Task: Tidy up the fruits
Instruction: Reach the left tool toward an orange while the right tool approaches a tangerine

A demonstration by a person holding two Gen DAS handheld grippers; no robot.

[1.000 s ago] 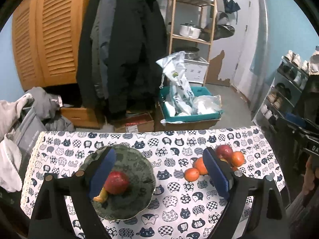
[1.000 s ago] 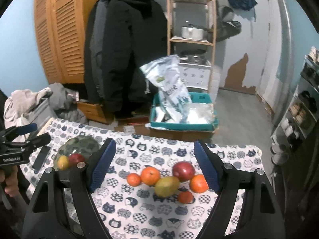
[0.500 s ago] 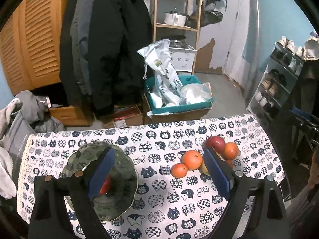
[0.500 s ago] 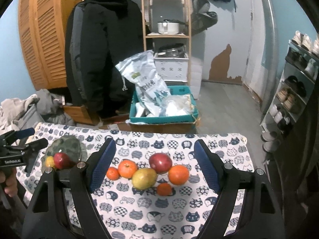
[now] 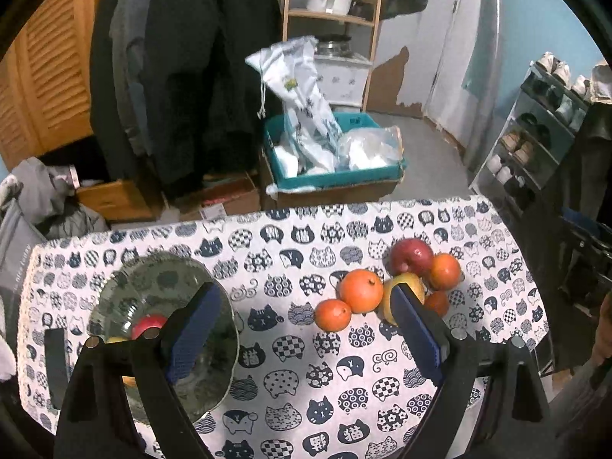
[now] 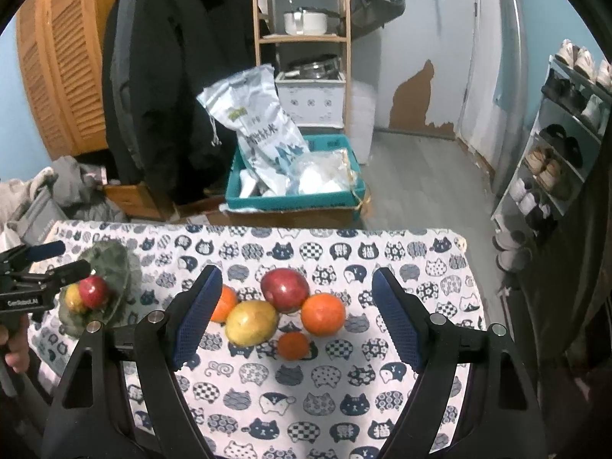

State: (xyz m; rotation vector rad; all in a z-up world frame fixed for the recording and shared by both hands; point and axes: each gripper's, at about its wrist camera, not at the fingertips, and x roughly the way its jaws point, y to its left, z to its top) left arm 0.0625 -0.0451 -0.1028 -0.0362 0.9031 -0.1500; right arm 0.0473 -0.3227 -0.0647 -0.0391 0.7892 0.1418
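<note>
A dark green plate (image 5: 153, 287) sits at the table's left and holds a red apple (image 5: 147, 324) and a yellow fruit (image 6: 74, 298). A fruit pile lies on the right: a red apple (image 6: 285, 290), a yellow pear (image 6: 250, 323), a large orange (image 5: 361, 290), further oranges (image 6: 323, 314) and a small one (image 6: 292, 345). My left gripper (image 5: 302, 338) is open and empty, above the cloth between plate and pile. My right gripper (image 6: 294, 323) is open and empty, its jaws standing either side of the pile, above it.
The table carries a cat-print cloth (image 6: 344, 382). A black flat object (image 5: 55, 367) lies at the left edge beside the plate. Beyond the far edge stand a teal crate with bags (image 6: 294, 187), coats, a wooden shelf and a shoe rack (image 6: 554, 153).
My left gripper has pulled back from the plate and swung right, leaving the red apple on it. My right gripper has moved closer over the fruit pile.
</note>
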